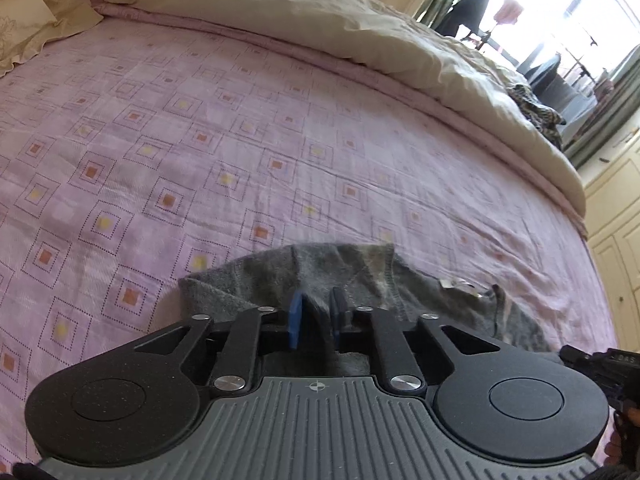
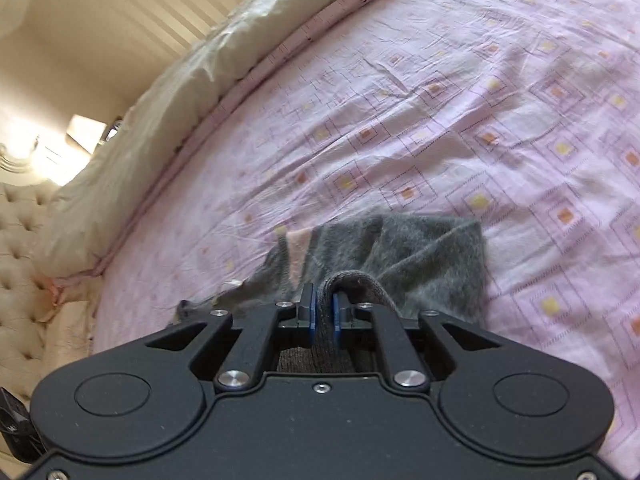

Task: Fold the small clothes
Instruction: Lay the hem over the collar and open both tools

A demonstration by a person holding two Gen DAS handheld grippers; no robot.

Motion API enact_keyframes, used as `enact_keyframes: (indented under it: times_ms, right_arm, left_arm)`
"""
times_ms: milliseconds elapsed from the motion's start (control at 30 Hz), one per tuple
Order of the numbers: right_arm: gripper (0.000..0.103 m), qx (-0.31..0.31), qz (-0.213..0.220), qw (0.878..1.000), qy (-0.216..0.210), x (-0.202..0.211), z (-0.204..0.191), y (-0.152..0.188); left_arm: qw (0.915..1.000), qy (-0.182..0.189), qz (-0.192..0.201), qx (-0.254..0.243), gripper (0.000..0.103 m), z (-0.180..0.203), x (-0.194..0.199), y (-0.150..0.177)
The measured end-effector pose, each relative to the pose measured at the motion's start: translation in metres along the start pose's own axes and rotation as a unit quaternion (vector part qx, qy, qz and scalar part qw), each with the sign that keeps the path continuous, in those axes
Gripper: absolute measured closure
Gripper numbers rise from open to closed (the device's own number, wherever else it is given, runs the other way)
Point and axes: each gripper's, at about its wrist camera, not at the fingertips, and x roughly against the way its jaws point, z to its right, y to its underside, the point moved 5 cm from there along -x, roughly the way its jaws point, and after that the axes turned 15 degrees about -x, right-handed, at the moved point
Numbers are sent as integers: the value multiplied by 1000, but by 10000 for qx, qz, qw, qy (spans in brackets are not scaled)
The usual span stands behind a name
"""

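A small grey knitted garment (image 1: 348,276) with pale pink patches lies rumpled on the pink patterned bedsheet (image 1: 200,140). My left gripper (image 1: 318,308) is shut on one edge of it, blue pads pinching the fabric. In the right wrist view the same grey garment (image 2: 420,256) spreads ahead, and my right gripper (image 2: 324,304) is shut on a rolled hem of it. A white label (image 1: 456,283) shows on the garment's right side. Part of the other gripper (image 1: 604,364) shows at the right edge of the left wrist view.
A cream duvet (image 1: 320,12) is bunched along the far side of the bed. A pillow (image 1: 28,24) sits at the far left. A dark patterned cloth (image 1: 536,108) lies near the bed's far corner. A tufted headboard (image 2: 20,240) and cream cupboards (image 1: 616,216) border the bed.
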Motion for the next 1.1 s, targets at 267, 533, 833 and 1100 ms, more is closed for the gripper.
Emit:
enact_keyframes:
  times_ms: [267, 533, 833, 1100]
  right_arm:
    - [48, 963, 636, 9925, 397, 14, -16, 1]
    - [48, 2391, 545, 9677, 579, 26, -38, 65]
    - [49, 2994, -19, 9499, 900, -8, -38, 92]
    - [47, 2850, -27, 9498, 1292, -56, -48, 38]
  left_arm:
    - [9980, -403, -28, -490, 56, -4, 12, -6]
    - [9853, -30, -25, -1706, 51, 51, 38, 42]
    - [9812, 132, -444, -1876, 51, 58, -2, 51]
    - [9874, -213, -443, -1503, 50, 24, -50, -10]
